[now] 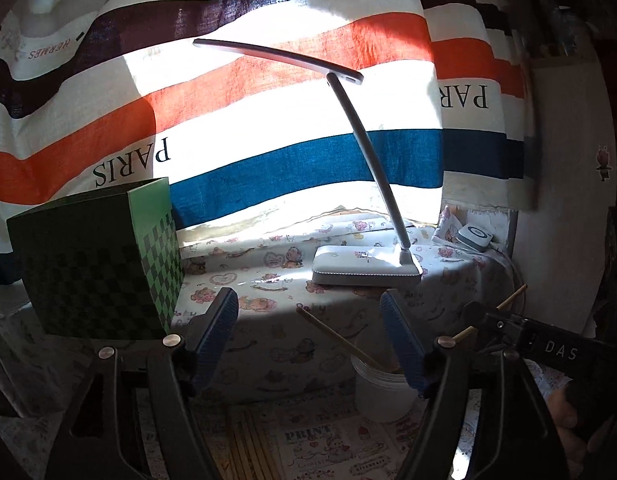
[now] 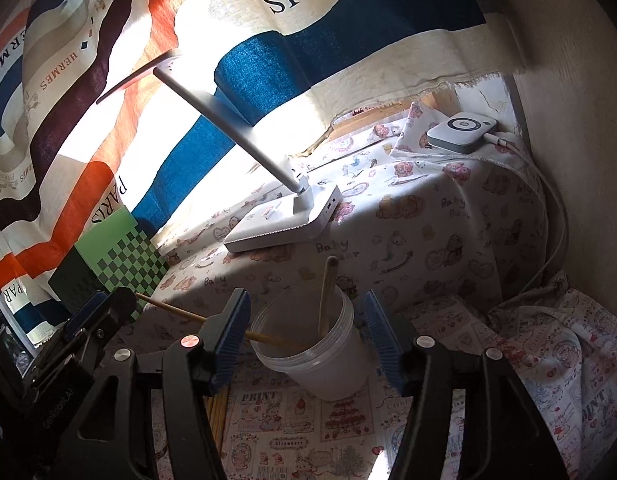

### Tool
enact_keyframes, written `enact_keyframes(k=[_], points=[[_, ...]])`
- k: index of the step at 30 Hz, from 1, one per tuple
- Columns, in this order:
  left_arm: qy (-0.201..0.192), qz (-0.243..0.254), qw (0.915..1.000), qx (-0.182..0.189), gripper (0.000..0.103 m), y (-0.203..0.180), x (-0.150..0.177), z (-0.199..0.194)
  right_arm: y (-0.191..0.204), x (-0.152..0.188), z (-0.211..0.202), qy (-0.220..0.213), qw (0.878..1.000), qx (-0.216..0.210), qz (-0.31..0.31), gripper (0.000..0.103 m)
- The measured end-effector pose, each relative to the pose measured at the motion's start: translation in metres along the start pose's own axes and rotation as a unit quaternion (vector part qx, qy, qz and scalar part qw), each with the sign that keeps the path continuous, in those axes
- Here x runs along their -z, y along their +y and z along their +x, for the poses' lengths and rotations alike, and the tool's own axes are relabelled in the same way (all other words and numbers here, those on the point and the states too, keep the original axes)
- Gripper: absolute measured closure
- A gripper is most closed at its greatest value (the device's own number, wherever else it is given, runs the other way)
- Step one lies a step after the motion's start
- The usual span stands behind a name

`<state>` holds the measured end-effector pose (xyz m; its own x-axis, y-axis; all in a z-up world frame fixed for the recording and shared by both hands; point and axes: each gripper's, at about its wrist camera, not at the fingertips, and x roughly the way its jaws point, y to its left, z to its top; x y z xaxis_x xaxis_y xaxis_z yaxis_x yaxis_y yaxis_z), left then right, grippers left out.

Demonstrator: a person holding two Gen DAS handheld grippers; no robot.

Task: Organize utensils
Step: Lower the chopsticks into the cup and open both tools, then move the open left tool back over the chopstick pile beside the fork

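A white plastic cup [image 2: 320,364] stands on the patterned cloth; it also shows in the left wrist view [image 1: 382,392]. One wooden chopstick [image 2: 328,296] stands in it, leaning; in the left wrist view it [image 1: 336,336] slants up to the left. My left gripper [image 1: 310,340] is open and empty, just left of the cup. My right gripper [image 2: 306,344] is open with the cup between its fingers. A second chopstick [image 2: 180,312] lies slanted into the cup past the left gripper's fingers [image 2: 88,316]. Several more chopsticks [image 1: 252,444] lie on the cloth below.
A green checkered box [image 1: 100,260] stands at the left. A white desk lamp [image 1: 366,262] sits on the raised ledge behind the cup, and a small white device [image 2: 462,132] with a cable lies at the back right. A striped curtain [image 1: 268,128] hangs behind.
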<state>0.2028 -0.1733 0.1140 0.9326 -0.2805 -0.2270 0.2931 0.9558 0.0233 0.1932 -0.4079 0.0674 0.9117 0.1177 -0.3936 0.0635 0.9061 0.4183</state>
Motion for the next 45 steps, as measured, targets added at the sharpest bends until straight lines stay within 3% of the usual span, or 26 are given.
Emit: enact_keyframes(k=[5,7,10,12,18,26,32,34,37,40,43,45], points=[[-0.042,-0.013,0.9986,-0.029,0.001,0.037,-0.003,-0.047,0.005,-0.006,-0.031,-0.042,0.999,-0.015,0.017,0.041],[-0.059,-0.011,0.9977,-0.032,0.000,0.053,0.003,-0.065,0.015,-0.008,-0.045,-0.064,0.998,-0.013,-0.011,0.039],[-0.058,-0.005,0.9953,-0.078,0.000,0.072,0.012,-0.081,0.034,-0.005,-0.063,-0.101,0.993,0.016,-0.066,0.037],[-0.055,-0.008,0.9937,-0.097,0.000,0.081,0.016,-0.091,0.045,-0.004,-0.071,-0.107,0.991,0.008,-0.080,0.037],[-0.064,-0.009,0.9883,-0.138,0.000,0.093,0.029,-0.129,0.076,0.011,-0.078,-0.055,0.993,-0.078,-0.064,0.036],[-0.037,-0.032,0.9911,-0.124,0.000,0.109,0.063,-0.131,0.102,0.060,-0.051,0.043,0.988,-0.089,-0.116,0.037],[0.043,-0.035,0.9865,-0.154,0.000,0.118,0.093,-0.090,0.104,0.086,-0.017,0.093,0.986,-0.059,-0.128,0.036],[0.076,-0.039,0.9869,-0.137,0.000,0.121,0.101,-0.075,0.104,0.091,-0.010,0.100,0.985,-0.051,-0.134,0.037],[0.125,-0.043,0.9879,-0.081,0.000,0.121,0.113,-0.053,0.100,0.096,0.003,0.110,0.984,-0.030,-0.135,0.037],[0.171,-0.038,0.9822,-0.067,0.000,0.112,0.125,-0.037,0.094,0.098,0.013,0.122,0.984,-0.012,-0.128,0.037],[0.197,-0.044,0.9784,-0.043,0.000,0.103,0.131,-0.030,0.086,0.097,0.020,0.132,0.985,-0.004,-0.110,0.037],[0.195,-0.052,0.9794,-0.007,0.000,0.097,0.128,-0.033,0.082,0.098,0.024,0.141,0.985,-0.004,-0.100,0.037]])
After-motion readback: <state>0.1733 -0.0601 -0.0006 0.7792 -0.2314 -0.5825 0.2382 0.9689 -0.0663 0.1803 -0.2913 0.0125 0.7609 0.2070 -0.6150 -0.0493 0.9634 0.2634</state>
